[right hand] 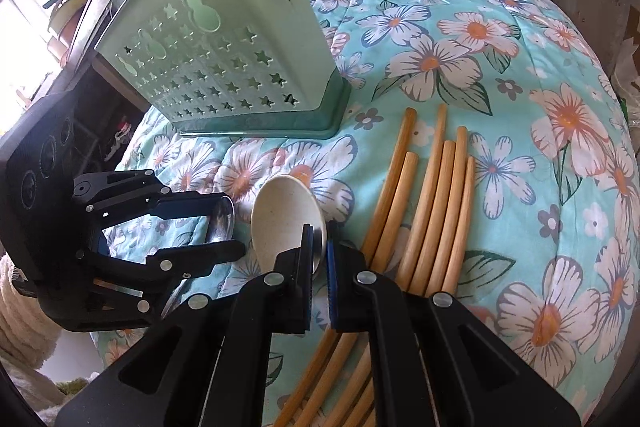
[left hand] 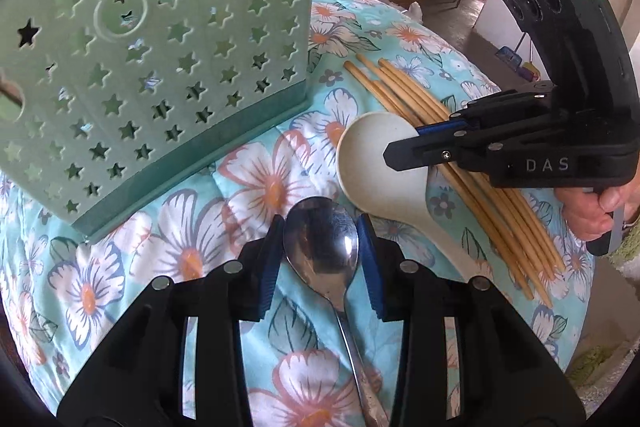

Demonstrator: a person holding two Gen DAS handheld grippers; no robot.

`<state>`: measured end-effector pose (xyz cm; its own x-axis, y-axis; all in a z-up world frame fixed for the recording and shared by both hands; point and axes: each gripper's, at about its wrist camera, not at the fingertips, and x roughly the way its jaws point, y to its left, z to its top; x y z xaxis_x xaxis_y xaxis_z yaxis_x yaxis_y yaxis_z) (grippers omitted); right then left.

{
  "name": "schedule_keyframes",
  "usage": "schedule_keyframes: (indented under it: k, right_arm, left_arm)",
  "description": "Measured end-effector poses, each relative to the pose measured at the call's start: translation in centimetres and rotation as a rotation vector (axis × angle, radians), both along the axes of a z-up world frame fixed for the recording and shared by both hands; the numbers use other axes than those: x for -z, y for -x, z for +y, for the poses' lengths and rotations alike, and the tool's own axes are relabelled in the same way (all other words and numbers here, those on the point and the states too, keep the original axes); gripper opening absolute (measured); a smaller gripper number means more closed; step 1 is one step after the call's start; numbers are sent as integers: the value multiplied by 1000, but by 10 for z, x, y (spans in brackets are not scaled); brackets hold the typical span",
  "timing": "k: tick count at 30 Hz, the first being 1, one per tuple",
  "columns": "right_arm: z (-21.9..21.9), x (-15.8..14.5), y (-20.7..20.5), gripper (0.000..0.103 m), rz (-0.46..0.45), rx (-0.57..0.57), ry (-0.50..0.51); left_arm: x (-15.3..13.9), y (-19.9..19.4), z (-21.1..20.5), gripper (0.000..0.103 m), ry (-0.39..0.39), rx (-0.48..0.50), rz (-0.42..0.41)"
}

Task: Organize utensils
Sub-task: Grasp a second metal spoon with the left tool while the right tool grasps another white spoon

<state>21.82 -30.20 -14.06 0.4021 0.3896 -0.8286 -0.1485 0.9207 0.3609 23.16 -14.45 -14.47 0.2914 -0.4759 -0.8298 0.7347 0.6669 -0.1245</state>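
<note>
While nothing shows inside green holder (left hand: 160, 67) (interior hidden), all utensils lie on quilt (left hand: 248, 183). Left gripper (left hand: 322, 247) pads flank metal spoon (left hand: 320, 239) bowl, seemingly gripping. Right gripper (right hand: 319, 247) pinches white spoon (right hand: 280, 223); chopsticks (right hand: 432, 211) beside, untouched.

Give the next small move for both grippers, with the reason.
Probably lift both together toward the pale green star-perforated plastic holder: the left gripper is shut on the shiny metal spoon by its bowl, and the right gripper already pinches the cream ceramic spoon's rim.
</note>
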Motion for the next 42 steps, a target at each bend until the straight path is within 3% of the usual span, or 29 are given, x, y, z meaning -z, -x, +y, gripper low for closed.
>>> schedule_keyframes:
  k: [5,9,10,12,14,21,28,32,38,42]
  right_arm:
    - [16,-2,8,7,13,-54,12]
    - [28,-3,7,11,26,-98,32]
    - [31,-3,7,13,33,-114,35]
    - [37,-5,6,31,41,-133,49]
    - [40,-7,5,38,40,-148,62]
    - [43,-9,-4,39,34,-156,77]
    - [35,-7,-14,37,27,-159,83]
    - [37,-5,-16,25,32,-169,99]
    - [45,-6,-13,9,19,-170,124]
    - [46,-13,-10,6,1,-162,139]
  left_arm:
    - [3,5,36,35,-43,-156,4]
    - [3,6,72,36,17,-283,59]
    - [3,6,78,36,32,-296,65]
    - [2,5,88,36,51,-310,81]
    - [1,3,97,36,71,-310,105]
    - [-7,0,112,37,93,-297,109]
    - [-4,-5,107,34,78,-244,111]
    - [-1,-7,94,23,64,-220,109]
    - [1,1,73,12,3,-204,38]
    - [-1,3,71,8,6,-223,34]
